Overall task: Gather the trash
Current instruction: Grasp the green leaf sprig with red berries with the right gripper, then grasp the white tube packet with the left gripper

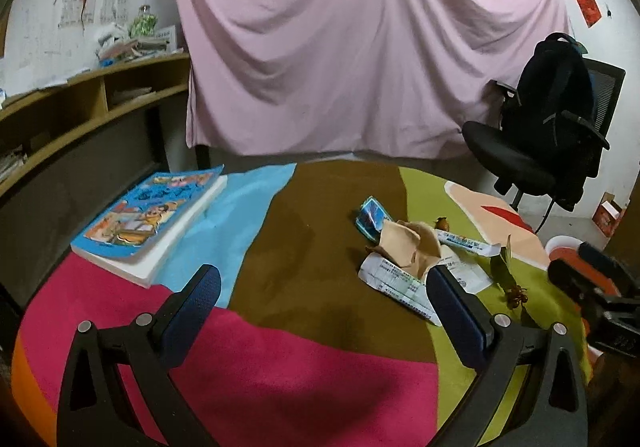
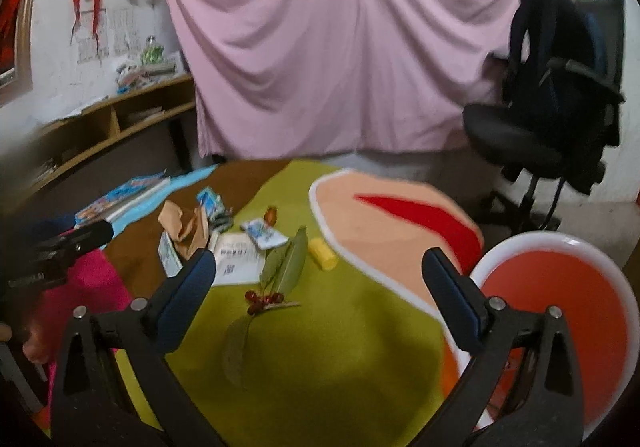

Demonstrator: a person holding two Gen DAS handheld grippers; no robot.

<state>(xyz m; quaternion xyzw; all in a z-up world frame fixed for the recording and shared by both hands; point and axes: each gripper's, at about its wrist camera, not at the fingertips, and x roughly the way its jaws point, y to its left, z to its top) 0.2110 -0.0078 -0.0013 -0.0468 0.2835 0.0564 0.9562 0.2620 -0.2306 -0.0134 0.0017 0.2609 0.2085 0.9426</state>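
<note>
The left gripper (image 1: 322, 293) is wide open and holds nothing. It hangs over the brown part of the colourful cloth (image 1: 280, 367) on the table. The right gripper (image 2: 318, 279) is wide open too, with nothing in it, over the green part of the cloth.

The trash sits in a small heap in the middle of the table. There is a crumpled brown paper (image 1: 412, 247) lying on a white printed paper (image 1: 400, 283), which sits just past the left gripper's right finger. A small blue and white packet (image 1: 370, 217) is right behind the brown paper. A long white wrapper (image 1: 466, 241) lies beside it. A green leaf (image 2: 290, 267) with little red berries (image 2: 262, 299) lies near the heap, and a small yellow thing (image 2: 322, 259) is beside the leaf.

A thick blue book (image 1: 152, 221) lies well apart, on the left side. A red and white bowl (image 2: 560, 311) is at the right edge of the table, just past the right gripper
</note>
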